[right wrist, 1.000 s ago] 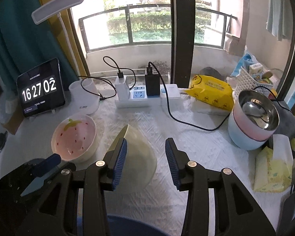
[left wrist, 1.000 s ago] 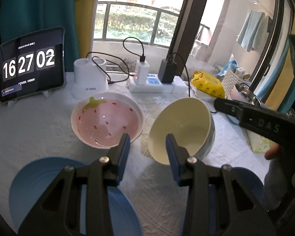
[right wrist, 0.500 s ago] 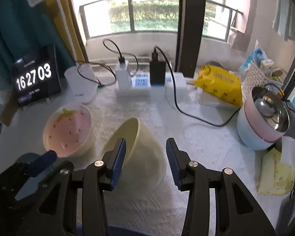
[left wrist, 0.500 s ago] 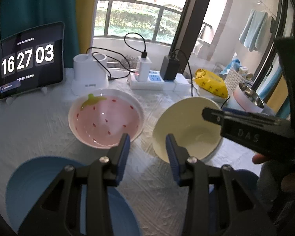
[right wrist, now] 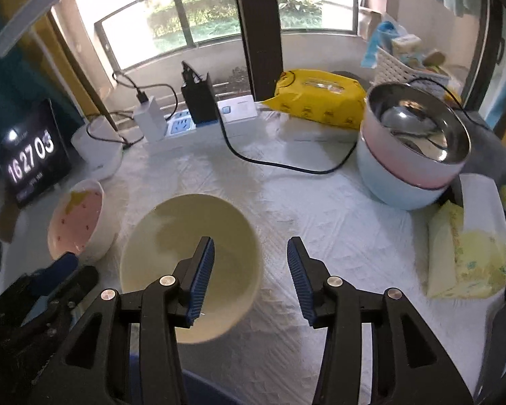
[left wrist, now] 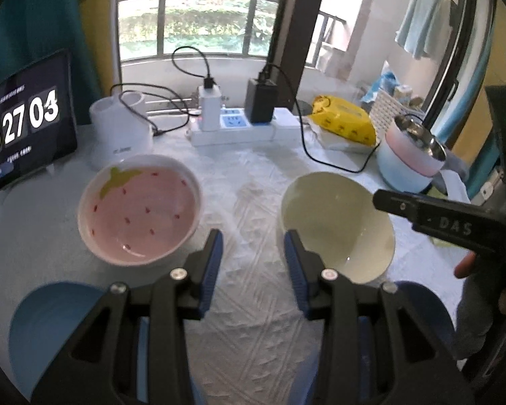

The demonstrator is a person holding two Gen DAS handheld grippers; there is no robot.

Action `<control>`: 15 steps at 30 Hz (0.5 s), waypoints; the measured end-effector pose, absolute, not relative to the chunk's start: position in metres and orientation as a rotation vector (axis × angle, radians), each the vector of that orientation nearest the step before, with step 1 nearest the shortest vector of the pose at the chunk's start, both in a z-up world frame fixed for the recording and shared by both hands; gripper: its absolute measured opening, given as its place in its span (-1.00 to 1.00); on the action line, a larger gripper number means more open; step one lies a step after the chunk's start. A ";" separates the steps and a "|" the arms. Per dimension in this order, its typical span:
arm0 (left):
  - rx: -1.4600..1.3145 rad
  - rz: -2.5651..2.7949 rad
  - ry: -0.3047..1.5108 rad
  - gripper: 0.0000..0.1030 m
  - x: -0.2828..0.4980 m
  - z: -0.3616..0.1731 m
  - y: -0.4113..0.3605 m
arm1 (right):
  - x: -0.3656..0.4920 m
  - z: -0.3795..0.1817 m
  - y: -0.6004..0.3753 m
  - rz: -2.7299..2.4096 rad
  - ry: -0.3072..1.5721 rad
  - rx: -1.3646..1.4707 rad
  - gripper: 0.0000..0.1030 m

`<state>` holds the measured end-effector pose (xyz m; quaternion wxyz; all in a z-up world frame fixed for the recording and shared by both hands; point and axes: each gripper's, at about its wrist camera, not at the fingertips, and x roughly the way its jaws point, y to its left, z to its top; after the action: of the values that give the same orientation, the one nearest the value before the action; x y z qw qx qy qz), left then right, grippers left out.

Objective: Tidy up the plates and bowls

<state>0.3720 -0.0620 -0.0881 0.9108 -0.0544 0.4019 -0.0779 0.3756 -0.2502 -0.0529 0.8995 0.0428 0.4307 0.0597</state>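
Note:
A cream bowl (right wrist: 189, 256) stands upright on the white tablecloth; it also shows in the left wrist view (left wrist: 337, 226). My right gripper (right wrist: 249, 270) is open, its left finger over the bowl's inside and its right finger outside the rim. A pink strawberry bowl (left wrist: 138, 209) sits left of it, also in the right wrist view (right wrist: 79, 219). My left gripper (left wrist: 253, 263) is open and empty, between the two bowls and nearer me. Blue plates lie at the near left (left wrist: 50, 330) and near right (left wrist: 425, 307).
A clock tablet (left wrist: 23, 125) stands at the back left, a white holder (left wrist: 118, 128) and a power strip with cables (left wrist: 232, 125) behind the bowls. A yellow pack (right wrist: 320, 98), stacked steel-lined bowls (right wrist: 415, 155) and a tissue pack (right wrist: 465, 249) are at the right.
The cream bowl went from tilted on its side to upright on the cloth. My right gripper rose and moved over its rim. The left gripper barely moved.

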 end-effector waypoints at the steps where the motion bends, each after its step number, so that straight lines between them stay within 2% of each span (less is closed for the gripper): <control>1: -0.110 -0.164 0.831 -0.23 0.374 -0.087 -0.064 | 0.376 -0.053 -0.253 0.121 0.888 0.086 -0.07; 9: -0.026 -0.237 0.943 -0.23 0.400 -0.096 -0.084 | 0.395 -0.079 -0.274 0.185 1.011 0.184 -0.07; 15: -0.006 -0.325 1.053 -0.23 0.420 -0.113 -0.090 | 0.406 -0.094 -0.258 0.232 1.117 0.132 -0.07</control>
<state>0.4197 -0.0902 -0.1135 0.8520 -0.0031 0.5003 -0.1545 0.4063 -0.2576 -0.0936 0.8396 0.0623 0.5284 0.1096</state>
